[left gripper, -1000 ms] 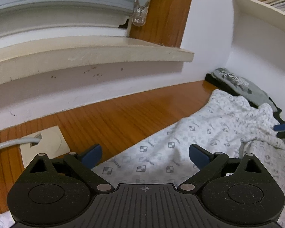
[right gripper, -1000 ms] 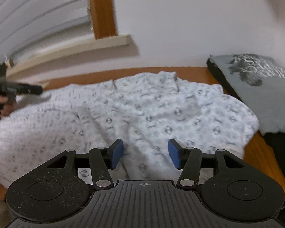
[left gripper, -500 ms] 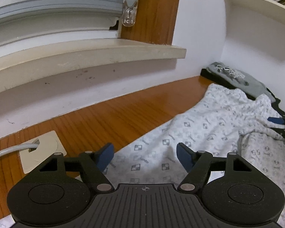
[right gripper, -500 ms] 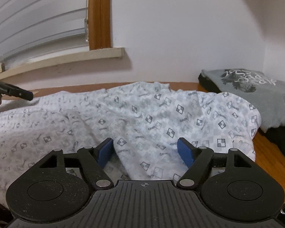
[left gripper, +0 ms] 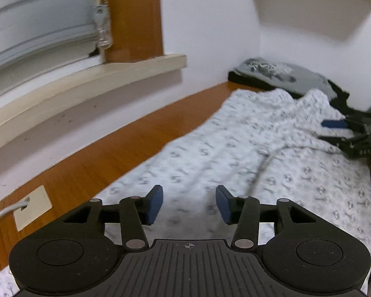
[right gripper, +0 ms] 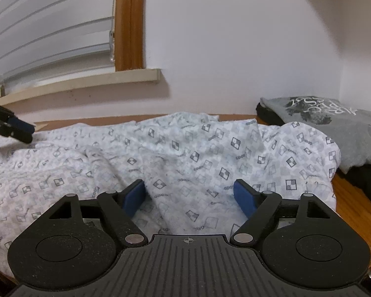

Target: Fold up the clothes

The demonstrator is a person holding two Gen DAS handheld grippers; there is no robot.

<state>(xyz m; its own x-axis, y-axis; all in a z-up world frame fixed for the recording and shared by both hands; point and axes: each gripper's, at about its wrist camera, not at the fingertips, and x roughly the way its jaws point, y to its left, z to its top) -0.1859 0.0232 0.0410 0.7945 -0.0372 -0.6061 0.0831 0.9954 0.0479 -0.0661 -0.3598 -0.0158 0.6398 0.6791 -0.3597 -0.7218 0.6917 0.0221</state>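
I see the white patterned garment spread in loose wrinkles over the wooden bench, its long axis running along the bench parallel to the back wall, one end reaching toward the right end of the bench, where it laps against a folded grey printed shirt that sits on a black stack in the corner. The other end runs out toward the left end of the bench, past my left gripper. A strip of bare wood shows between the cloth and the back edge under the window sill, and a cable plate is set into the bench near the left end. My left gripper hangs over the left part of the garment with its blue pads apart and closing; cloth lies below the gap, but the pads do not press on it as far as I can make out, since that view is blurred. My right gripper sits low over the right part of the garment, jaws wide and opening, a raised fold of fabric between the pads without being pinched.
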